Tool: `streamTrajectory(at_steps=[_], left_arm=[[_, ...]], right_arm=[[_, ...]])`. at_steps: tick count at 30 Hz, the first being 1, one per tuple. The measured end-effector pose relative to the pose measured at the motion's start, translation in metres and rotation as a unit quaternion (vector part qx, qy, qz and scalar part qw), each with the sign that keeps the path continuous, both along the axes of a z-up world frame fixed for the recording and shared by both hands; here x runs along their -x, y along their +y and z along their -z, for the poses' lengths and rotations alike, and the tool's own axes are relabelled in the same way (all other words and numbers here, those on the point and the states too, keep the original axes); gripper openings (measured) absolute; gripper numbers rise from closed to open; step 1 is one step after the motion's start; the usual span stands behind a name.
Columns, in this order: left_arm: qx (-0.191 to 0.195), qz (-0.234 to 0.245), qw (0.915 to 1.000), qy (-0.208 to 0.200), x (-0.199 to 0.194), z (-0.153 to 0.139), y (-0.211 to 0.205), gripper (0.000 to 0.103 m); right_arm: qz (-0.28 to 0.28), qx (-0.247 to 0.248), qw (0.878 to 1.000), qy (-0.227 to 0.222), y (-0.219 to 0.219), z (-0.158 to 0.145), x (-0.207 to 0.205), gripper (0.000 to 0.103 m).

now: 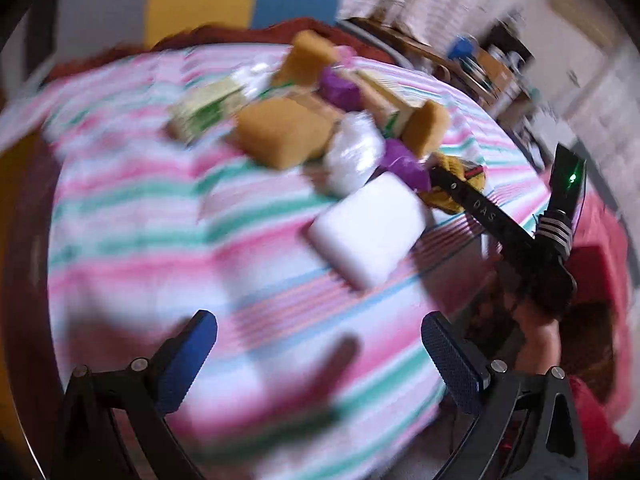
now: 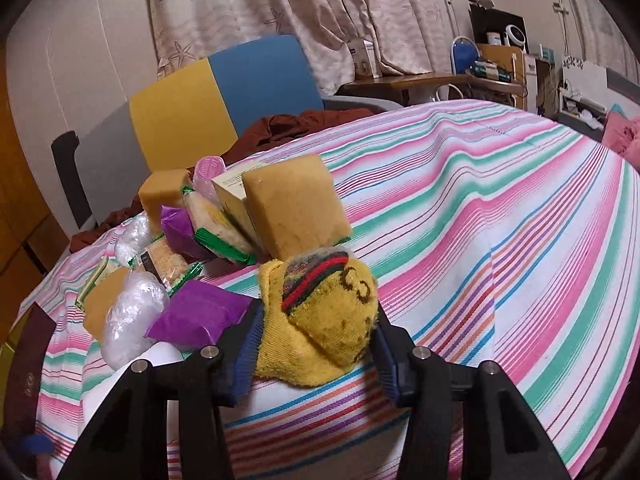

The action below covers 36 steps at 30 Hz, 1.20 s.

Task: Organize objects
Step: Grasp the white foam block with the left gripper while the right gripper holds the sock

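Yellow knit sock point(image 2: 320, 316), soft and light, sat squeezed mid-bundle by the right gripper point(image 2: 316, 344); left gripper point(image 1: 320, 360) gaped empty.

Patterned curtains point(image 2: 320, 8), yellow/blue chair point(image 2: 224, 96), cluttered wood desk point(image 2: 420, 80)

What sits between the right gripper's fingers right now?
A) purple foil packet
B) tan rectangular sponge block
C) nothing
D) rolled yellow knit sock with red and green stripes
D: in the right wrist view, the rolled yellow knit sock with red and green stripes sits squeezed between the blue fingers of the right gripper, on the striped bedcover.
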<state>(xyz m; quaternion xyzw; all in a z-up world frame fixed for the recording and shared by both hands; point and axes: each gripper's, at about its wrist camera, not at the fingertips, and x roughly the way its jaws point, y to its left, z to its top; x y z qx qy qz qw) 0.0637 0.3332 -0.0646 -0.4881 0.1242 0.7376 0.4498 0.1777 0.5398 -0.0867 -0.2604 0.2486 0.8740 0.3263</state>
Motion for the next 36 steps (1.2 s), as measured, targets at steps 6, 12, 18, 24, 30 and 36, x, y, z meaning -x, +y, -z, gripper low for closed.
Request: streamTrajectory(at_steps=[6,12,18,24,30,36], left_arm=[[0.018,0.079,0.9951,0.056,0.006,0.0,0.051,0.103],[0.042,0.133,0.9785,0.152,-0.006,0.012,0.069,0.096],[0.003,0.127,0.9814,0.144,-0.008,0.02,0.058,0.087],[-0.025,0.128,0.9767,0.171,-0.025,0.021,0.05,0.068],[-0.043,0.098,0.9823,0.153,-0.032,0.02,0.035,0.066],[-0.065,0.056,0.9906,0.106,-0.043,0.015,-0.013,0.066]], right_arm=[[-0.001,0.004,1.0,0.003,0.0,0.001,0.0,0.051],[-0.002,0.008,1.0,0.009,0.001,0.002,0.0,0.052],[-0.004,0.011,1.0,0.013,0.002,0.003,-0.001,0.052],[-0.003,0.008,1.0,0.01,0.002,0.003,0.0,0.052],[-0.003,0.007,1.0,0.009,0.002,0.003,0.001,0.052],[-0.001,0.001,1.0,0.001,-0.001,0.003,0.004,0.052]])
